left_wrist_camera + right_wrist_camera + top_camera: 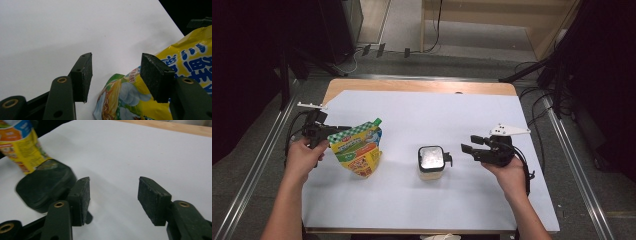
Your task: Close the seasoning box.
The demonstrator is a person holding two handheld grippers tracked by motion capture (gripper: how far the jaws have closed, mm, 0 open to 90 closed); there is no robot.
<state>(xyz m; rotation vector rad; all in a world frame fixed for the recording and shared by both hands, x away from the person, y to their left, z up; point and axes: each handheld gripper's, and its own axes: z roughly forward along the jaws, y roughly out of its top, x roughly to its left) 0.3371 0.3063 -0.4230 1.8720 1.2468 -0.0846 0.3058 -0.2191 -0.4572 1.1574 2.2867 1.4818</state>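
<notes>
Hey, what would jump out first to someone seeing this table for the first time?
The bright yellow snack bag standing at the left of the white table, right beside the left gripper, whose jaws stand open. Next, the small jar with a dark lid at the centre, just left of the open right gripper.

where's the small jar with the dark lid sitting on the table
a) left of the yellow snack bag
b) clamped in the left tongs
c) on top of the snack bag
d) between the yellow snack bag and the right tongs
d: in the high view the jar stands on the white sheet with the snack bag to its left and the right tongs open just to its right, not touching it.
</notes>
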